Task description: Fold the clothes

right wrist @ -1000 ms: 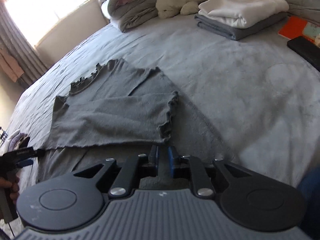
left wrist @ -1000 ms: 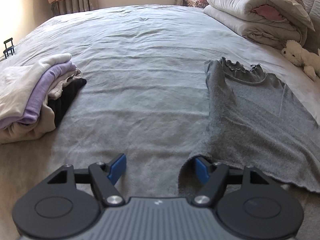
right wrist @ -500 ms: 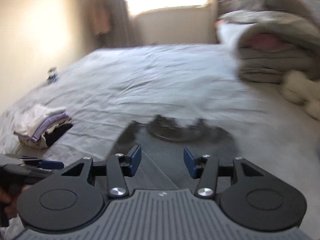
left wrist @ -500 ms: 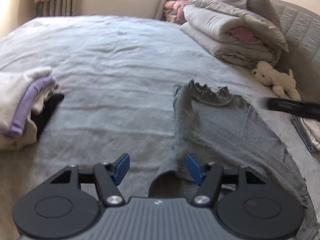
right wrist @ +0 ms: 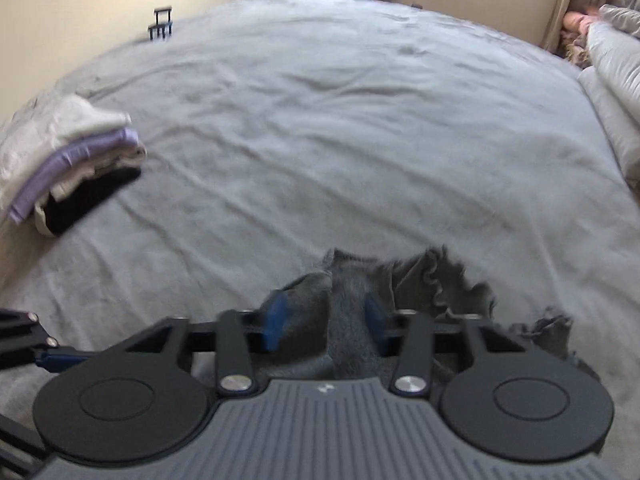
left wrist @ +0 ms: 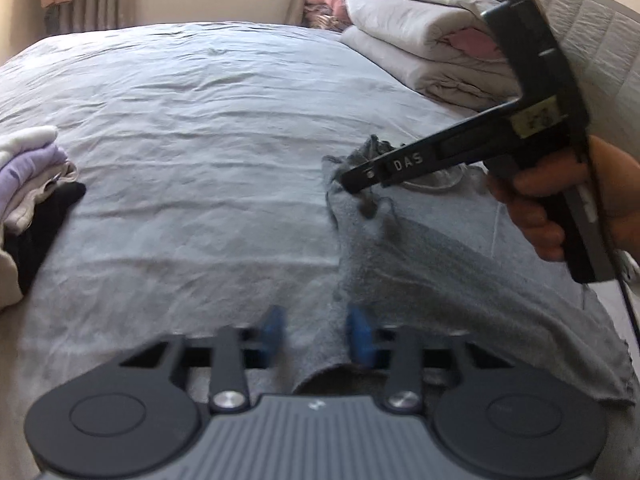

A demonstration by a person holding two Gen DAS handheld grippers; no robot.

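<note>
A grey top with a frilled neckline (left wrist: 440, 264) lies flat on the bed at the right. My left gripper (left wrist: 316, 334) sits at its near left hem corner, open, with the fabric's edge lying between the blue fingers (left wrist: 360, 340). My right gripper (right wrist: 326, 320) is at the far left shoulder beside the frilled neckline (right wrist: 436, 276), open, with a raised fold of grey fabric standing between its pads. In the left wrist view the right gripper (left wrist: 352, 182) reaches in from the right, held by a hand (left wrist: 560, 208). The left gripper's tip (right wrist: 60, 360) shows at the lower left of the right wrist view.
A stack of folded clothes, white, lilac, beige and black (left wrist: 28, 184), sits at the bed's left side (right wrist: 72, 160). Folded duvets (left wrist: 432, 52) are piled at the far right. A small black object (right wrist: 160, 24) stands at the bed's far left edge. Grey sheet (left wrist: 200, 140) spreads between.
The right gripper opened, left the frilled sleeve hem and swung over to the neckline corner. The left gripper's fingers narrowed around the hem corner.
</note>
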